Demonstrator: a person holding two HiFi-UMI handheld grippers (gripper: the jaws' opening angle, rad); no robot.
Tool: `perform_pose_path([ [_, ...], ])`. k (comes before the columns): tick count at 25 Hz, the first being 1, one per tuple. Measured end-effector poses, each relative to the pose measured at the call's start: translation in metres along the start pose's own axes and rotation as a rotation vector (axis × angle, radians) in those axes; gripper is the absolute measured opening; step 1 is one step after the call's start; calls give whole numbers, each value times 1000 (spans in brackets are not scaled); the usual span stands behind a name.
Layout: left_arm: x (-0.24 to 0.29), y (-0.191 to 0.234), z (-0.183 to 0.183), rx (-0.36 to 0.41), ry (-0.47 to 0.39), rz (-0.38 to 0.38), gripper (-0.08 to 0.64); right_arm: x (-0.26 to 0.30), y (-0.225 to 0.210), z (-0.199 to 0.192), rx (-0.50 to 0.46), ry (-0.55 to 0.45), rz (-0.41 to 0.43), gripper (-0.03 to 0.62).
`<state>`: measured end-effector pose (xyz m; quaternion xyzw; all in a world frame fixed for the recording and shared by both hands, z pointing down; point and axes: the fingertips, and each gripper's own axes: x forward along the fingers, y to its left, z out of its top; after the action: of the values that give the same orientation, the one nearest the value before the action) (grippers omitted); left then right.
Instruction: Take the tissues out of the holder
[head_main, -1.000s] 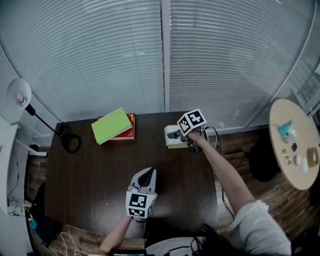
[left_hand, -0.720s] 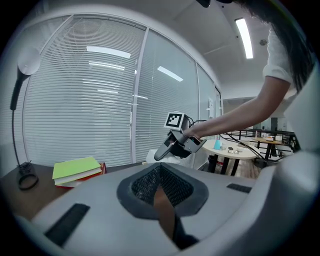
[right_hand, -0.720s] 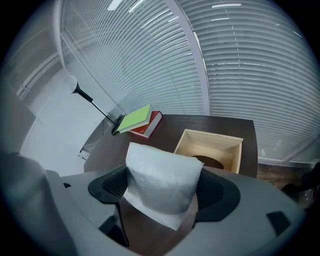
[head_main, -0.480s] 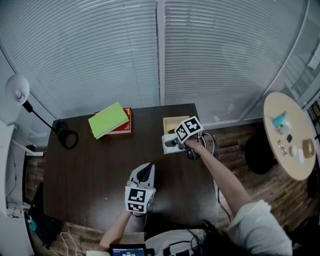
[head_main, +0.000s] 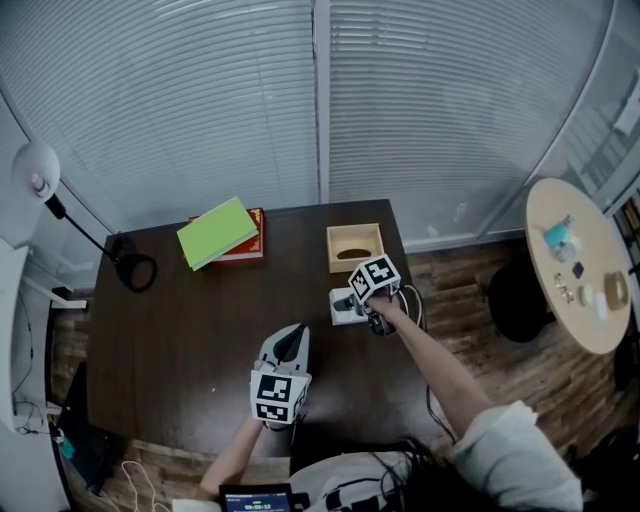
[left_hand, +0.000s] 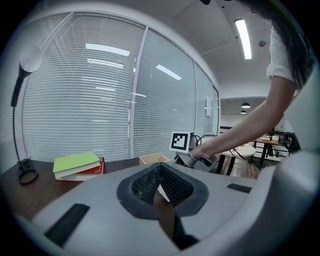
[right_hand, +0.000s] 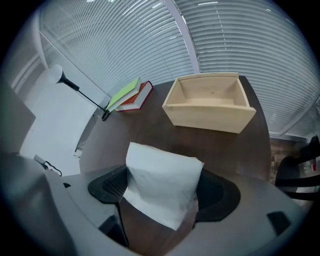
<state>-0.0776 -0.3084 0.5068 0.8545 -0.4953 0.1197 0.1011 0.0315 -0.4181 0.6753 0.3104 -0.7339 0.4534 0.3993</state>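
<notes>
**While clamped on the tissues (right_hand: 161, 182), hangs just in front of the holder (right_hand: 210, 102)**

Shows the right gripper (right_hand: 162, 189) with jaws set wide and both pads pressed against the sides of the folded white stack, upright between them. Puts the tissues outside the holder, near its front wall yet apart from it, above the dark table (head_main: 180, 330). Cannot tell whether the lower edge of the stack touches the wood. Turns an open face of the pale wooden holder toward the right gripper, inner walls in plain sight. From the head view, bears an oval slot on top. Stands close to the far right edge of the table.

Finds the left gripper (left_hand: 159, 167) low by the near edge, roughly mid-table, jaws together with pads meeting at the tips, aimed toward the far side. Lies well apart from both holder and tissues.

Elsewhere:
- Books (head_main: 222, 238), a green one on a red one, at the far left of the table.
- A lamp (head_main: 35, 172) off the left edge, its ring base on the table corner.
- Blinds (head_main: 200, 90) across the windows behind.
- A round side table (head_main: 598, 335) to the right, small items on top.
</notes>
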Motion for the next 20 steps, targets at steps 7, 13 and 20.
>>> perform_pose_path([
  [7,-3,3,-8,-10,10,10,-2,17,-3,-12,26,20,-7,417],
  [13,-9,3,-11,-20,16,22,-2,25,-1,-20,12,44,-20,417],
  [20,-14,5,-18,-29,33,34,-2,38,-3,-30,18,60,-42,419],
])
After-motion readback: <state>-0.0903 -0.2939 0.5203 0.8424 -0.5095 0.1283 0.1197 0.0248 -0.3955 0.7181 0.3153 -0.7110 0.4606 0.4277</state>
